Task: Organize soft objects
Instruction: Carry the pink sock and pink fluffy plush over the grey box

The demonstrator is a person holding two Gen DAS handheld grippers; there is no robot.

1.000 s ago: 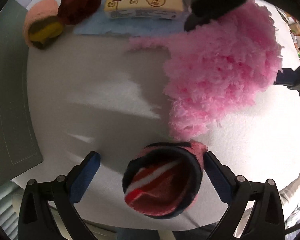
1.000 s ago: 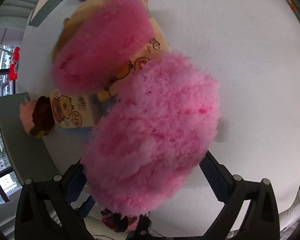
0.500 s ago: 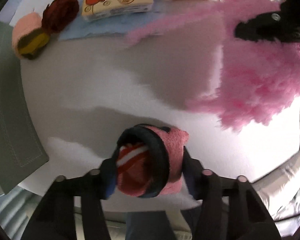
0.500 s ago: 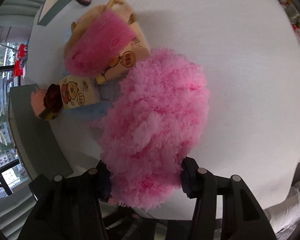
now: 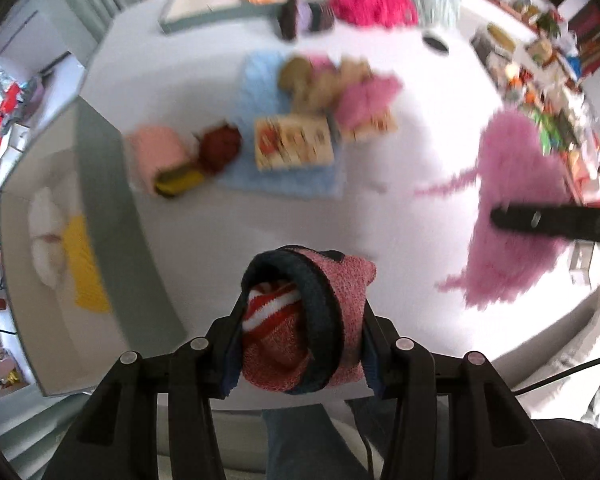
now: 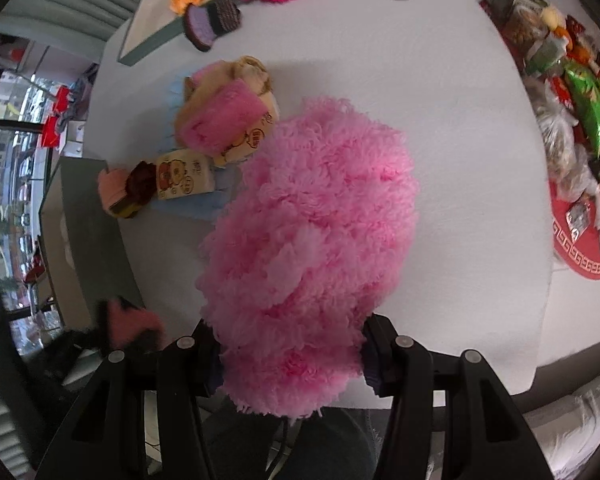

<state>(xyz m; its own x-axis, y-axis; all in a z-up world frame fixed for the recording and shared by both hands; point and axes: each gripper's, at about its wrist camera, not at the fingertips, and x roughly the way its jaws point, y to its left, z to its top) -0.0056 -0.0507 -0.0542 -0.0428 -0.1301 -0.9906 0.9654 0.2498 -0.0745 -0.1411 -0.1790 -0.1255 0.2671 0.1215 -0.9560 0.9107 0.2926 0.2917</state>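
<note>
- Left gripper [image 5: 298,354]: its jaws have just been closing and now pinch a rolled sock bundle [image 5: 304,320], pink knit outside, dark cuff, red and white stripes showing inside. The bundle sits squarely between the pads, clear of the white table [image 5: 400,184], and the tool points down at it.
- Grey-walled bin [image 5: 112,216] at that view's left edge, with a yellow piece and white items already inside, looks the likeliest place for the bundle, though that is a guess. Carry the bundle over the wall before letting go; the squeeze should stay gentle but firm, since a soft roll can slip or unroll if the pads slacken.
- Middle of the table: a blue cloth [image 5: 296,176] bears printed tissue packs [image 5: 294,144] and plush pieces, with a pink roll [image 5: 160,154] and a dark red ball [image 5: 220,146] just beside it. Keep the carry paths high enough to pass above this cluster.
- Right gripper [image 6: 290,360]: its jaws have just been closing as well and now clamp a fluffy pink plush piece [image 6: 312,240], which bulges well past both pads and hangs above the table. Loose trailing tufts could snag, so move it smoothly and keep it apart from the other tool.
</note>
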